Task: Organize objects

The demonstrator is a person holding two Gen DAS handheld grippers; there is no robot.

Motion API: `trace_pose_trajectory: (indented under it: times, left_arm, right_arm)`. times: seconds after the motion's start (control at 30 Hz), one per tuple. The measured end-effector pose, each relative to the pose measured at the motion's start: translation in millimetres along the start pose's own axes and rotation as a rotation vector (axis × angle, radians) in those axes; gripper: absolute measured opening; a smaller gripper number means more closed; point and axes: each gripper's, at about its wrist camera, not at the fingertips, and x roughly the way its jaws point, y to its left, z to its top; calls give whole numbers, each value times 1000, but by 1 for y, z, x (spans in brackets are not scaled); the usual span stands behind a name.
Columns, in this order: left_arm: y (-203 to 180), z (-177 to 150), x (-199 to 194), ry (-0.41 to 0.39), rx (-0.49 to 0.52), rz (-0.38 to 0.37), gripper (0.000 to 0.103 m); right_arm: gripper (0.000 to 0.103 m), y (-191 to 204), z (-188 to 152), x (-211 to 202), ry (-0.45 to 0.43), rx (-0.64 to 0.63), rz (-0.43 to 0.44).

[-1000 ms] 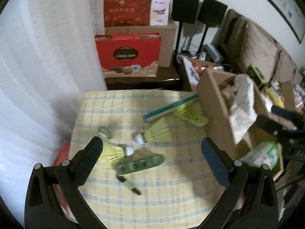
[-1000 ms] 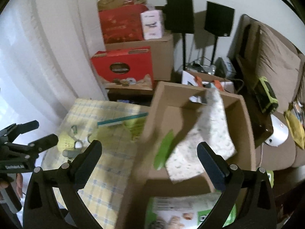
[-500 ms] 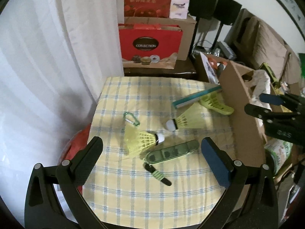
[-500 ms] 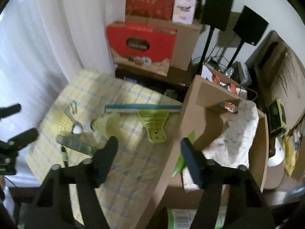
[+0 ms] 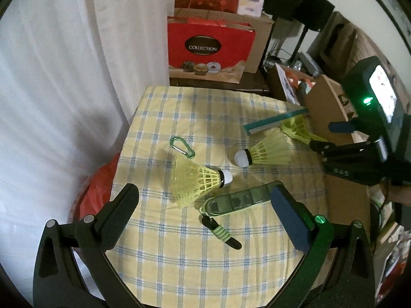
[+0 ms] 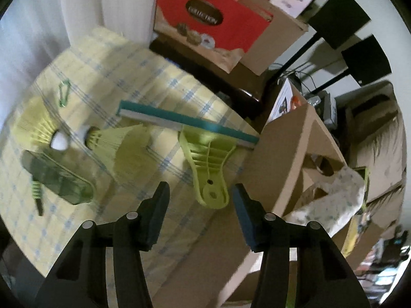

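Note:
On the yellow checked tablecloth [image 5: 179, 251] lie two yellow shuttlecocks [image 5: 197, 179] [image 5: 264, 148], a green carabiner [image 5: 182, 147], a dark green case [image 5: 241, 201] with a coiled lanyard [image 5: 221, 233], and a green squeegee with a teal blade [image 6: 205, 164]. My left gripper [image 5: 203, 205] is open and empty above the near shuttlecock and the case. My right gripper [image 6: 200, 200] is open and empty, its fingertips either side of the squeegee handle. The squeegee [image 5: 277, 123] lies against the cardboard box [image 6: 295, 154].
The cardboard box [image 5: 326, 113] at the table's right holds a speckled white cloth [image 6: 331, 200]. A red gift bag [image 5: 210, 48] and brown boxes stand behind the table. A white curtain [image 5: 64, 77] hangs at the left. Black speakers [image 6: 339, 18] stand at the back.
My right gripper has swung left from over the box to the squeegee and its jaws have narrowed. My left gripper has come closer to the table objects.

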Motion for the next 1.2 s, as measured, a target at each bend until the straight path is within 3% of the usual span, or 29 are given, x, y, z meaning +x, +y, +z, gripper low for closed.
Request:
trace_pose_trajectory:
  times: [0.1,0.23,0.4,0.6,0.77,0.93,1.2]
  left_arm:
    - [9,-1,5,6,-28,-11,103]
    - [17,-4,10,11,-55,-30,103]
    - [19,-6,13,15,-64,-52,103]
    - [19,-8,16,24,-82,-85,103]
    - [18,-10,19,35,-99,-119,103]
    - [14,-11,19,41,-121,-166,103]
    - [5,-9,21,54,-208,-298,102]
  right_arm:
    - [39,9,4,19,57,-54,-36]
    - [37,21,5,39,103,-133,-113]
    - [33,28,9,53,121,-186,-179]
    - [17,35,12,70,159,-233,-242]
    - [16,37,11,72,137,-243,-257]
    - [16,22,15,53,60,-159,-199]
    - [14,-18,25,1,-51,60,28]
